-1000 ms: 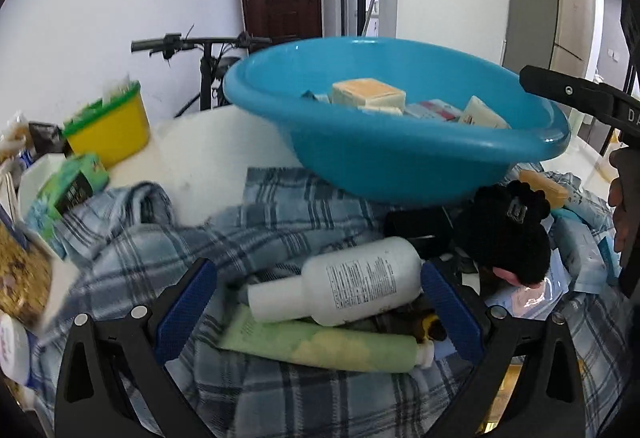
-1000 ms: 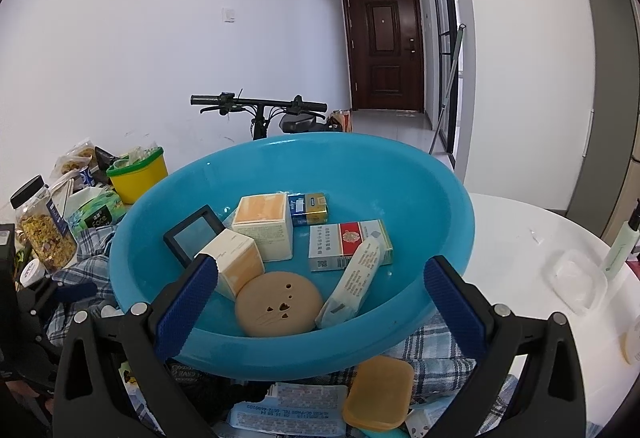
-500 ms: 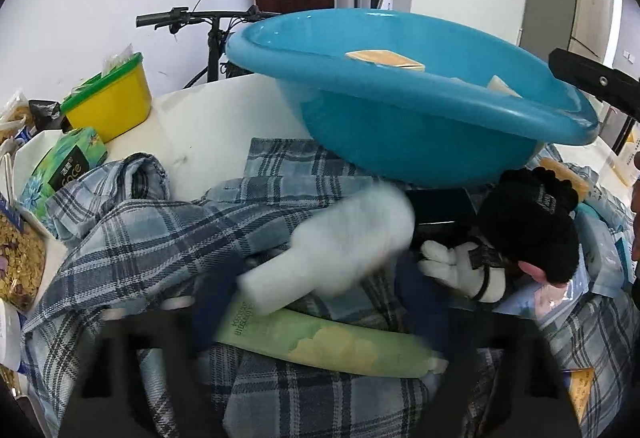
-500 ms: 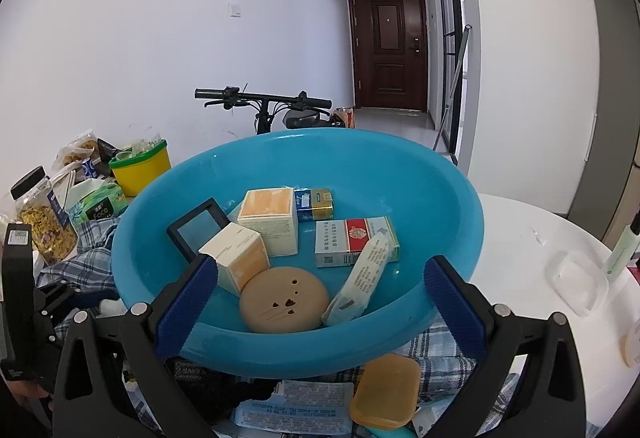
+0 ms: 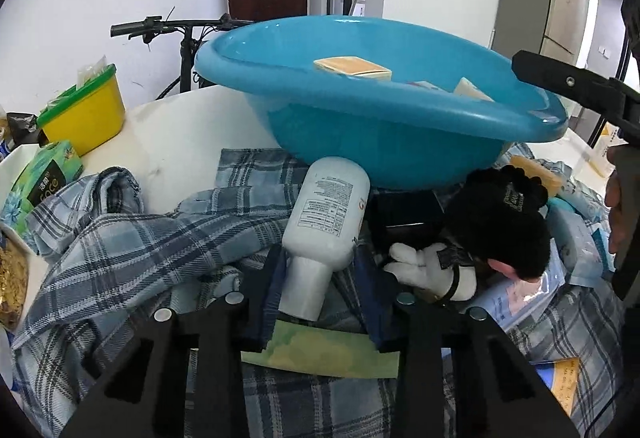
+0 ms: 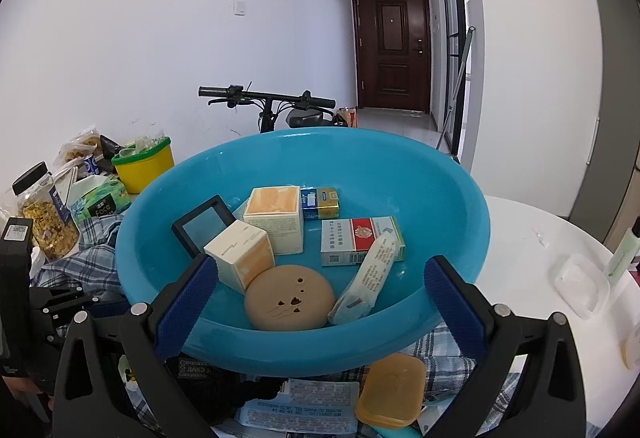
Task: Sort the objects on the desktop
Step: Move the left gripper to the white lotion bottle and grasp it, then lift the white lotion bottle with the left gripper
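My left gripper (image 5: 318, 278) is shut on the neck of a white lotion bottle (image 5: 326, 217) and holds it raised, its base pointing at the blue basin (image 5: 384, 141). A green tube (image 5: 320, 352) lies below on the plaid shirt (image 5: 132, 246). My right gripper (image 6: 320, 298) is open and empty, hovering at the near rim of the blue basin (image 6: 460, 197). The basin holds several boxes, among them a cream box (image 6: 276, 224), a cigarette pack (image 6: 360, 246), a round tan compact (image 6: 290, 302) and a black frame (image 6: 202, 228).
A black plush toy (image 5: 492, 234) and blue packets lie right of the bottle. A yellow tub (image 5: 82, 113), a tissue pack (image 5: 44, 177) and a jar (image 6: 44, 230) stand at the left. An orange case (image 6: 390, 394) lies before the basin. A clear box (image 6: 580, 284) sits at the right.
My left gripper closed on the white bottle's neck and lifted it off the green tube, swinging it from lying sideways to pointing toward the basin. The right gripper hardly moved.
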Demonstrator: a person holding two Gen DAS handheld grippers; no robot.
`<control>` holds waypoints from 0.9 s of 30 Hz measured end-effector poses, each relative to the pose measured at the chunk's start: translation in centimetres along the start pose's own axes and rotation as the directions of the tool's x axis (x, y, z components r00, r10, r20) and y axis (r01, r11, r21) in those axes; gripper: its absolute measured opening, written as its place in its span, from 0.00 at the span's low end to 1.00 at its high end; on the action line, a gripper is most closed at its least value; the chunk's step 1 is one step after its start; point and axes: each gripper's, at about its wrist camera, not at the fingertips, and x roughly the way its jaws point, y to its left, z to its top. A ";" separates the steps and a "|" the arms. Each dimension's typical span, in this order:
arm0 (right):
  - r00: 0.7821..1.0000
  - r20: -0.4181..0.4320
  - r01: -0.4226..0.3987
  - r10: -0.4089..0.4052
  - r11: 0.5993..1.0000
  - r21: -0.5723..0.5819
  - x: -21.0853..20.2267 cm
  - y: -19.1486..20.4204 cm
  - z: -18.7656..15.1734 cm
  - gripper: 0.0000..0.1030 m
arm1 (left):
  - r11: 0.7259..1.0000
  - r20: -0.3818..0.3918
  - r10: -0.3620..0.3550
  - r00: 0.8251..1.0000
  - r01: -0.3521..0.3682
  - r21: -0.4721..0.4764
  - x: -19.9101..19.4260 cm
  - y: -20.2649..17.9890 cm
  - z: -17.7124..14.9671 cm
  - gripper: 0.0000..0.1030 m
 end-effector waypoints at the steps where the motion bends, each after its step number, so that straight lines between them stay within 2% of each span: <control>1: 1.000 0.000 -0.001 0.001 1.000 -0.001 0.0 0.0 0.0 1.00 | 1.000 0.005 -0.003 1.000 0.003 -0.001 -0.1 0.0 0.0 0.35; 10: 1.000 0.002 -0.008 0.008 1.000 -0.008 -0.1 0.3 0.0 1.00 | 1.000 0.051 0.000 0.999 0.001 -0.007 -1.9 0.2 0.1 0.33; 12: 1.000 0.001 -0.009 0.009 1.000 -0.011 -0.1 0.3 0.1 1.00 | 1.000 0.043 -0.013 0.999 0.014 -0.013 -2.1 0.3 0.2 0.31; 13: 1.000 -0.002 -0.012 0.012 1.000 -0.016 -0.1 0.4 0.1 1.00 | 1.000 0.045 -0.001 0.999 0.001 -0.012 -2.1 0.3 0.3 0.22; 17: 1.000 0.007 -0.030 0.030 0.999 -0.017 -0.3 0.3 0.2 1.00 | 1.000 0.041 0.001 0.999 0.000 -0.018 -2.1 0.5 0.1 0.22; 26: 1.000 0.005 -0.023 0.023 1.000 -0.019 -0.1 0.3 0.0 1.00 | 1.000 -0.075 0.026 0.997 -0.026 0.004 1.0 0.3 -0.9 0.22; 27: 1.000 0.007 -0.025 0.025 0.999 -0.021 -0.1 0.4 0.0 1.00 | 1.000 -0.068 0.023 0.997 -0.023 0.003 0.9 0.3 -0.9 0.22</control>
